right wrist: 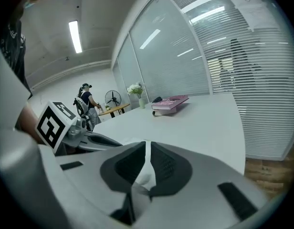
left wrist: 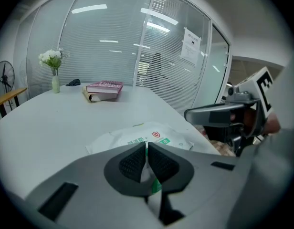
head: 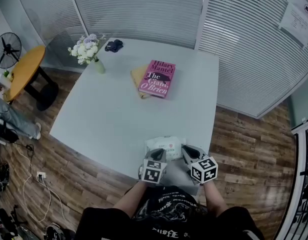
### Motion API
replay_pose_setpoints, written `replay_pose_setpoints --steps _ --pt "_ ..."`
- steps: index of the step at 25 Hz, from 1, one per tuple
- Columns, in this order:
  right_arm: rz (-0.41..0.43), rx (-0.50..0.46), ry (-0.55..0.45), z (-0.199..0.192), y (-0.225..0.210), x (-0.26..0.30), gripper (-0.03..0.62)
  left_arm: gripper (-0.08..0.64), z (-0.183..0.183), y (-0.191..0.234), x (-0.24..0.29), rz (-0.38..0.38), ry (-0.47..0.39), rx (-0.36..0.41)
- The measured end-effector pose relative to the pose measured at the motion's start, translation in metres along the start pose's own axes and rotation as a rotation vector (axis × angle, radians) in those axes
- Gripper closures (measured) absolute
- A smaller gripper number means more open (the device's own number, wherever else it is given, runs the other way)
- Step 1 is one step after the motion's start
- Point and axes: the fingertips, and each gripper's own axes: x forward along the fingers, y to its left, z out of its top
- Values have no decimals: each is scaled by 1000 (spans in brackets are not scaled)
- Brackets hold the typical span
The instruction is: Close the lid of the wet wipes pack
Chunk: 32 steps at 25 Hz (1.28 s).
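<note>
Where the white table (head: pixel 119 119) ends nearest the person, the wet wipes pack (head: pixel 166 145) lies flat, its printed face up, between the tips of both grippers. The left gripper (left wrist: pixel 146 151) comes in over that near edge at the pack's left end; its pads are pressed almost together on a thin white and green sliver of the pack's edge. The right gripper (right wrist: pixel 148 154) comes in at the pack's right end, with its jaws likewise nearly together and pinching a white piece of the pack. Whether that piece is the lid flap cannot be made out. Toward the table's far side a pink book (head: pixel 156 79) rests on a tan notebook (head: pixel 138 76). A vase of white flowers (head: pixel 89 51) stands at the table's far left corner, with a small dark object (head: pixel 114 45) beside it on the far edge.
</note>
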Motion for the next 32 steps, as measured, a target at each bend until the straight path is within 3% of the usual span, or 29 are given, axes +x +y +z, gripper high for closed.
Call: replay_pose_setpoints --steps 5,10,16,21,26,30,32 --pt "0 26 -9 1 1 0 563 548 -2 1 4 11 4 61" --pt "4 42 -9 0 8 2 565 548 -4 -2 6 11 68 144" --pt "2 42 -18 1 12 -1 566 548 5 -3 2 -124 55 -35" --pt "-24 72 -14 -5 4 -9 569 548 -3 -16 6 -108 56 9" --pt "-26 92 -8 -10 -2 -13 572 552 -3 -14 8 -100 70 -58" --pt "6 79 20 -17 8 -9 572 554 -3 -15 13 -65 130 -53" --pt "23 74 25 -18 14 -7 572 554 -1 -16 13 -85 139 -77"
